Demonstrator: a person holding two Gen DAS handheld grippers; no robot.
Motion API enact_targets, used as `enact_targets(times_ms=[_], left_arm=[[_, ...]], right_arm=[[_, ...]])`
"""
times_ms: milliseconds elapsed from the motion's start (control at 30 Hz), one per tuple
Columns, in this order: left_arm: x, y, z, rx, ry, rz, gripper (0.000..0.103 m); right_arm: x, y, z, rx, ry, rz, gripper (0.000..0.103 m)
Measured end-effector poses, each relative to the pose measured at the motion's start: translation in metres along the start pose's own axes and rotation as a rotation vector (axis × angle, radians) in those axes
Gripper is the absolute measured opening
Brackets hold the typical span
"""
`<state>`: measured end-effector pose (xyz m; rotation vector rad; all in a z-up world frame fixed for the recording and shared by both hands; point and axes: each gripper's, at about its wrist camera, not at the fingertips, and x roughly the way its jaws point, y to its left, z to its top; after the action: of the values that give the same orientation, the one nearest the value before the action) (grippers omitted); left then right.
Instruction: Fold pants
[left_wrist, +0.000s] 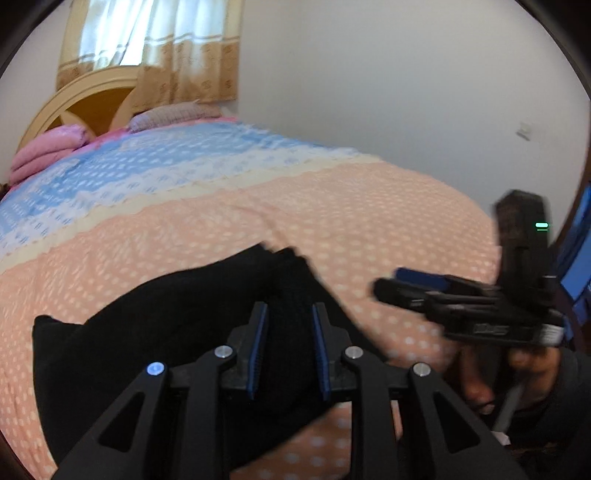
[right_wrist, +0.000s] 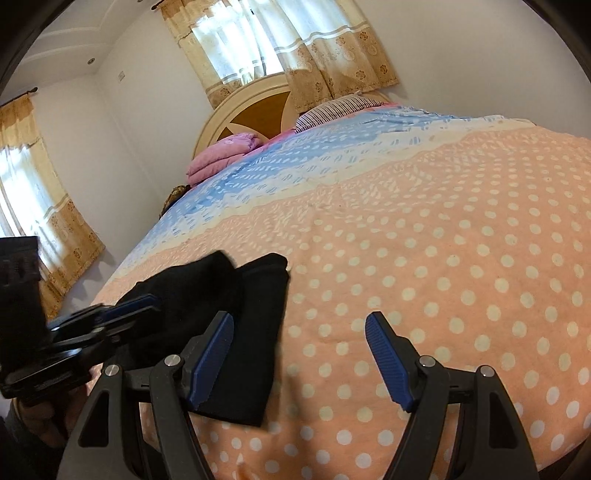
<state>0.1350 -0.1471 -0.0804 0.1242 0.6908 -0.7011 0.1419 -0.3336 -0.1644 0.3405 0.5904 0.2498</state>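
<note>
A: Left wrist view first. The left tool (left_wrist: 289, 314) sits low over the black pants (left_wrist: 155, 332), which lie bunched on the bedspread (left_wrist: 332, 221) near the bed's close edge. Its blue pads stand a narrow gap apart, dark cloth filling the space between them. I cannot tell whether they bite the cloth or merely straddle it; the picture is smeared.

B: And the other one?

A: The right tool (left_wrist: 406, 288) shows at the right of that view, held side-on above bare bedspread, well clear of the pants, a hand (left_wrist: 517, 369) under it.

B: Right wrist view?

A: The right tool (right_wrist: 299, 325) is spread wide, nothing between its fingers; only dotted bedspread under it. The pants (right_wrist: 258, 332) lie just left of its left finger, already doubled into a narrow stack with a squared lower corner. The left tool (right_wrist: 140, 302) reaches in over their left side.

B: Step in hand?

A: My reading: one fold is laid and the left side is being let down or regripped. Next calls for the right tool to close on the near edge, both to lift together, and the stack to be carried over itself without dragging it askew.
</note>
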Motion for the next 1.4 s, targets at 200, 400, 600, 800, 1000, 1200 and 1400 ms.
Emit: enact_targets(times_ms=[200, 400, 600, 800, 1000, 1200, 1400], left_arm=[[-0.053, 0.005, -0.008, 0.027, -0.136, 0.11, 0.08], [-0.06, 0.064, -0.036, -0.092, -0.135, 0.319, 0.099], [-0.041, 0.096, -0.056, -0.211, -0.077, 0.384, 0.099], [-0.038, 0.104, -0.068, -0.237, -0.079, 0.405, 0.103], [-0.016, 0.116, -0.084, -0.268, -0.015, 0.405, 0.103], [-0.033, 0.11, -0.074, -0.25, -0.049, 0.448, 0.103], [-0.039, 0.13, -0.044, -0.248, -0.119, 0.463, 0.103]], right_arm=[[-0.003, 0.01, 0.0, -0.003, 0.013, 0.079, 0.075], [0.003, 0.052, 0.004, -0.075, 0.066, 0.183, 0.075], [0.042, 0.084, 0.0, -0.113, 0.182, 0.133, 0.069], [0.035, 0.086, -0.001, -0.135, 0.162, 0.094, 0.018], [0.028, 0.046, -0.014, -0.06, 0.214, 0.03, 0.019], [0.016, 0.049, -0.006, -0.105, 0.153, 0.011, 0.062], [0.009, 0.073, 0.022, -0.14, 0.054, 0.126, 0.063]])
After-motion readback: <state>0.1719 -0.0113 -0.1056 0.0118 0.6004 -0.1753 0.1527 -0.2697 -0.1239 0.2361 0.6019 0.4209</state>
